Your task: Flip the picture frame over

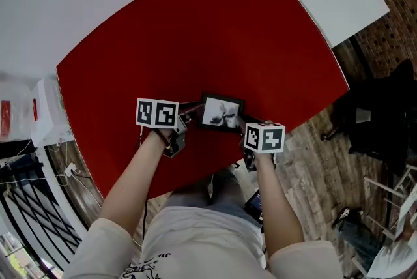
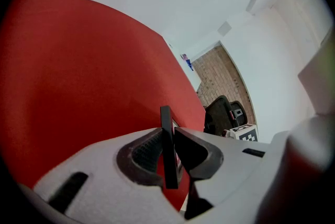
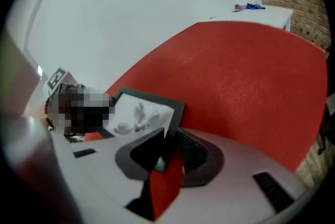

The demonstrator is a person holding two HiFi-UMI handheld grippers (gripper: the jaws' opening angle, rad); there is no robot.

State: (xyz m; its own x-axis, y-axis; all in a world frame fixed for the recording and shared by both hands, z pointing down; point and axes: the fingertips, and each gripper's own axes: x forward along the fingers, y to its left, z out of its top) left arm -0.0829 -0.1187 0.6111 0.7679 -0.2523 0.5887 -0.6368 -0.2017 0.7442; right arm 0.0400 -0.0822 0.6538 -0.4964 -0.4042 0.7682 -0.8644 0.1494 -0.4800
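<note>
Reaching forward and down over the near edge of the red table (image 1: 195,30), both forearms (image 1: 133,176) bring their claws onto the picture frame (image 1: 221,113). The left gripper (image 1: 187,116) pinches its left edge and the right gripper (image 1: 242,130) clamps its right edge (photo side facing up). A white table (image 1: 339,7) stands far right, beside a brick wall (image 1: 391,30) and above a wooden floor (image 1: 313,160).

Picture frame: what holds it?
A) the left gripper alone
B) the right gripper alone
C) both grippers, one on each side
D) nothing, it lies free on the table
C: the left gripper and the right gripper each clamp an edge of the picture frame.
</note>
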